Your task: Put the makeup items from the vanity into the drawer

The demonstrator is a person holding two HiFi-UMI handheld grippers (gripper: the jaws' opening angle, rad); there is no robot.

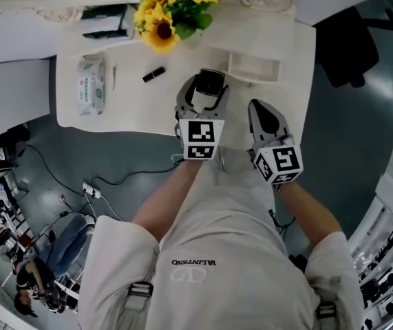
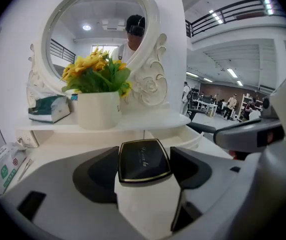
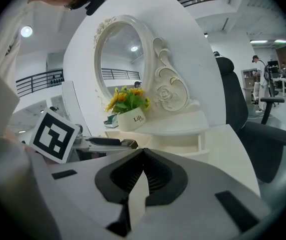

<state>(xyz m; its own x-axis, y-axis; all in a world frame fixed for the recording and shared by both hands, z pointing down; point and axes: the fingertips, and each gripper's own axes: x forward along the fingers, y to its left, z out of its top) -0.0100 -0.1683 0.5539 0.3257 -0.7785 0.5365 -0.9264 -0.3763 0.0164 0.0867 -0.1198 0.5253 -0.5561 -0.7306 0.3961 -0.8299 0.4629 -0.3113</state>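
Black, gold-rimmed compact (image 2: pixel 144 159) sits clamped in the left gripper (image 1: pixel 206 91) over the table (image 1: pixel 127 108), its underside hidden. Right gripper (image 3: pixel 143 156) is clenched, empty. Beyond: open drawer (image 1: pixel 255 69) and a dark tube (image 1: pixel 153 74), too small to identify.

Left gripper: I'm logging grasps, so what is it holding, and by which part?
A black square compact with a gold rim, pinched by its left and right edges between the left gripper's fingers.
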